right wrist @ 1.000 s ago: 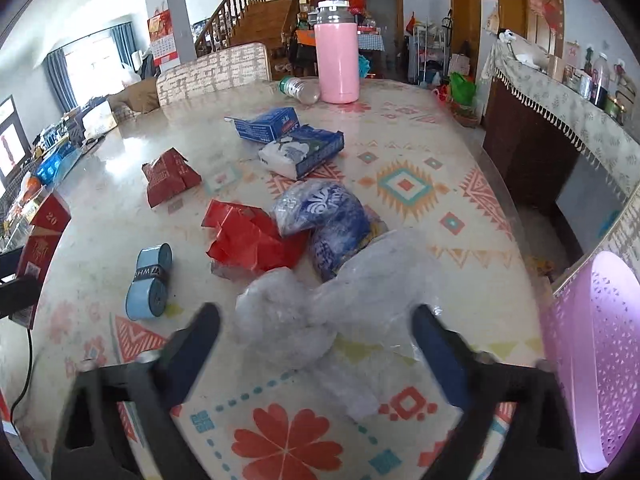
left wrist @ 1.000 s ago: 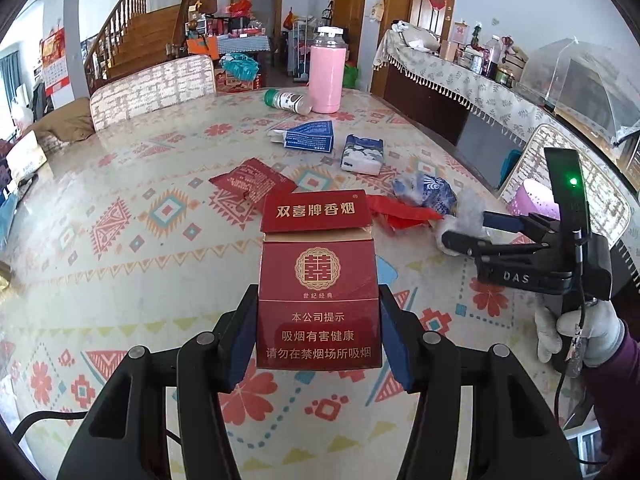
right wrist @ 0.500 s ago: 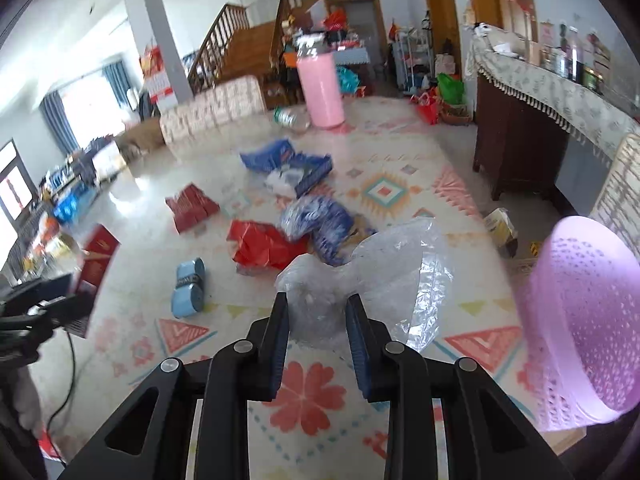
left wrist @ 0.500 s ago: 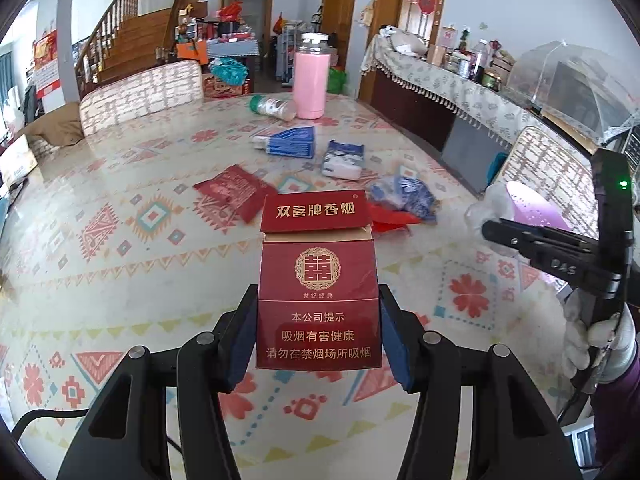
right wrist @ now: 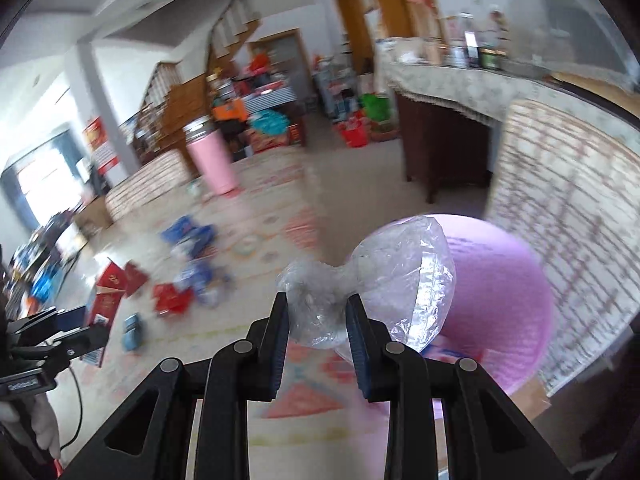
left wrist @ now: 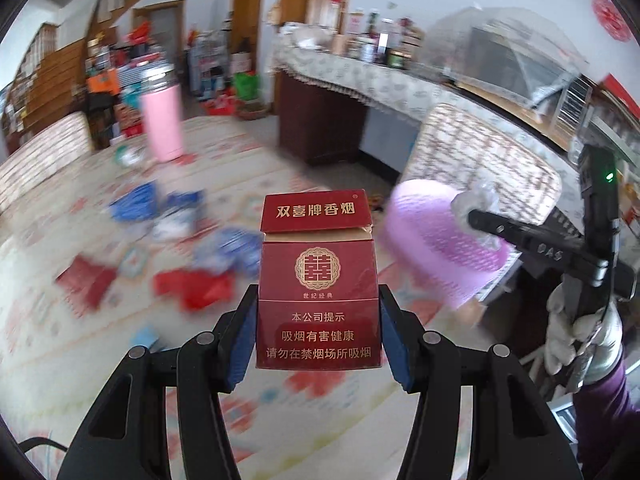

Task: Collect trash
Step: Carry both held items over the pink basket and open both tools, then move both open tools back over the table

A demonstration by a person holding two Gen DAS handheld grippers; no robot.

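My left gripper (left wrist: 318,320) is shut on a red cigarette pack (left wrist: 318,292) and holds it upright above the table. My right gripper (right wrist: 317,312) is shut on a crumpled clear plastic bag (right wrist: 372,280) and holds it beside the pink perforated basket (right wrist: 492,292) off the table's right edge. In the left wrist view the right gripper (left wrist: 476,216) with the bag (left wrist: 476,200) is over the basket (left wrist: 436,240). The left gripper (right wrist: 80,320) and pack (right wrist: 106,300) show at the left of the right wrist view.
Red wrappers (left wrist: 192,286), blue packets (left wrist: 160,208) and a small blue roll (right wrist: 131,326) lie on the patterned table (left wrist: 120,360). A tall pink flask (left wrist: 162,120) stands at the far end. A chair back (left wrist: 480,160) is behind the basket.
Both grippers have swung right toward the pink basket. The right gripper closed on the plastic bag a second ago and has lifted it off the table to the basket.
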